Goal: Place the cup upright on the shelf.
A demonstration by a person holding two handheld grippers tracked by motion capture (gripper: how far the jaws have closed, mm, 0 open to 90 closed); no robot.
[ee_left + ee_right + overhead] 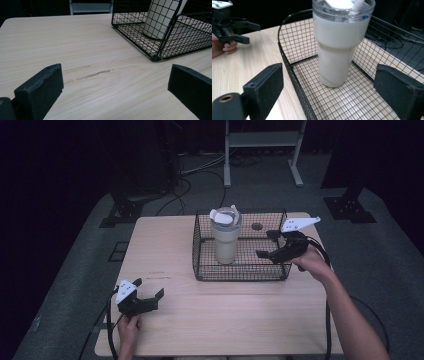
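Observation:
A white tumbler (226,240) (160,20) (338,45) with a clear lid stands upright in the left half of a black wire basket (240,277) (160,50) (287,50) on a light wooden table (225,320). My right gripper (265,244) (328,82) hovers over the basket's right end, open, its jaws wide apart and pointed at the tumbler, holding nothing. Near the table's front left corner my left gripper (149,288) (115,82) (253,33) rests low, open and empty, facing the basket's near corner.
A scuff mark (92,73) runs across the wood ahead of the left gripper. A small round hole (257,226) lies in the tabletop behind the basket. A metal stand (262,150) and cables (195,170) are on the floor beyond the table.

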